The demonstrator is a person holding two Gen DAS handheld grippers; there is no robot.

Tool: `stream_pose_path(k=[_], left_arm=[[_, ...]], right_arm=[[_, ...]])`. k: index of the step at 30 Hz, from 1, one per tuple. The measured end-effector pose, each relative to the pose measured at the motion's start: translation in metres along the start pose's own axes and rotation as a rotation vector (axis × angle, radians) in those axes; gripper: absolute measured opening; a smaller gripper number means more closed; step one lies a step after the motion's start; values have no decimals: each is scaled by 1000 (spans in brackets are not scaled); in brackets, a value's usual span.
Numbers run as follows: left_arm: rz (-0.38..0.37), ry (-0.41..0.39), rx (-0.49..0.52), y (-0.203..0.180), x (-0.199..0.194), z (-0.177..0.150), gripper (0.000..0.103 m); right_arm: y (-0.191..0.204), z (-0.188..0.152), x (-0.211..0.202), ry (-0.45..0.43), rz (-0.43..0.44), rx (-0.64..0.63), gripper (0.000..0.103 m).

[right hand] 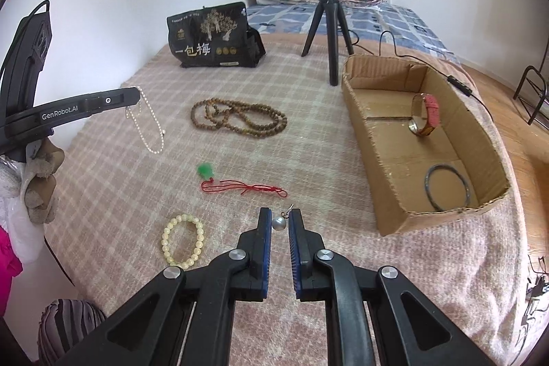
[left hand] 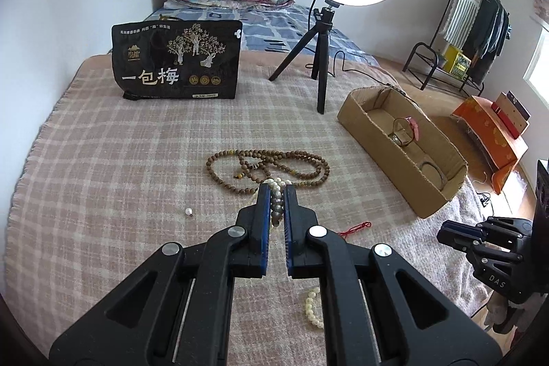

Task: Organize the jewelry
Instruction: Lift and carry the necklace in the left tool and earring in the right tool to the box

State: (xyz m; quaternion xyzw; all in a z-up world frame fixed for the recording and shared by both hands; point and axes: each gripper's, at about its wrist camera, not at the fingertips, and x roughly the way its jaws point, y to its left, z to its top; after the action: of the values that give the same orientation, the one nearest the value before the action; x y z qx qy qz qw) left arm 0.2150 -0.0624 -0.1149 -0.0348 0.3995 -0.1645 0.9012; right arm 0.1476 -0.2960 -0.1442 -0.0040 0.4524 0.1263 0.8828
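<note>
A limp pearl necklace (left hand: 277, 203) is pinched in the left gripper (left hand: 276, 191) above the blanket (left hand: 120, 143) – slippery, so gripped mid-strand – while a pearl earring (right hand: 279, 224) (small, easily dropped) is clamped in the right gripper (right hand: 279, 215).

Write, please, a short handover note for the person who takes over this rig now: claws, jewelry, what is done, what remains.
Left claw: shut on the white pearl strand, which hangs clear of the blanket.
Right claw: shut on a grey bead earring.
Done: watch and dark bangle lie in the cardboard box.
Left: brown bead necklace, cream bracelet, red cord with green pendant and one loose pearl on the blanket; the two held pieces probably go into the box too.
</note>
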Motion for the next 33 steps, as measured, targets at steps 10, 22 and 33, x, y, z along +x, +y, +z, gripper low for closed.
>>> stream_pose_path(k=[10, 22, 33], left_arm=[[-53, -19, 18, -30, -2, 16, 5], [-115, -43, 76, -79, 16, 51, 5], [-181, -67, 117, -130, 45, 92, 5]], right_arm=[[-29, 1, -25, -43, -30, 48, 8], [-71, 12, -39, -80, -75, 91, 8], [-103, 19, -38, -100, -103, 123, 8]])
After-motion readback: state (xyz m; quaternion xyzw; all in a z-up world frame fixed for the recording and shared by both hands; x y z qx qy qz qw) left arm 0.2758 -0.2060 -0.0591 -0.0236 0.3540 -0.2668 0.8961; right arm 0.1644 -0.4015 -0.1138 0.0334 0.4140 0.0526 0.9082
